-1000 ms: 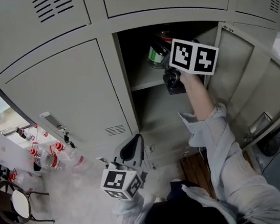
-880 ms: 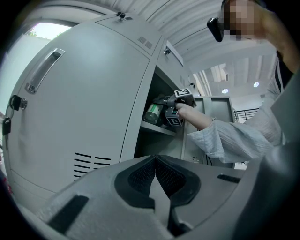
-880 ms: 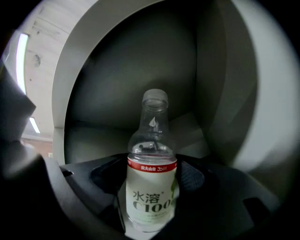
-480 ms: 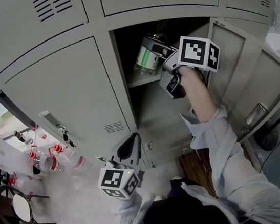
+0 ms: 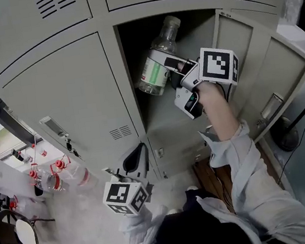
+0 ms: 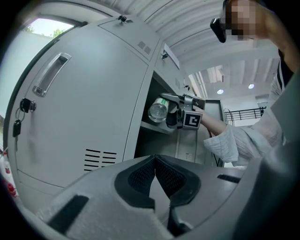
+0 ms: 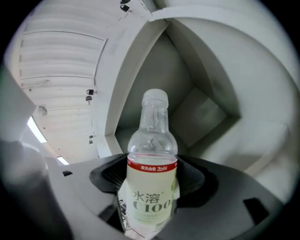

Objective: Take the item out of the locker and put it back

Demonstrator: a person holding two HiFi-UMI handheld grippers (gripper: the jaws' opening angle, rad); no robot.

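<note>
A clear plastic bottle with a pale drink, a green-and-white label and a red band is held tilted in front of the open locker compartment, neck up and away from me. My right gripper is shut on the bottle's body. In the right gripper view the bottle stands between the dark pads. My left gripper hangs low before the lockers, shut and empty; in its own view the gripper points at the bottle from below.
The compartment's door stands swung open to the right. A closed locker door with a handle and hanging keys is on the left. Red-capped bottles and a chair sit on the floor at left; a cable runs at right.
The right gripper has drawn the bottle out from deep in the compartment to its front, and the whole bottle now shows. The left gripper has stayed put.
</note>
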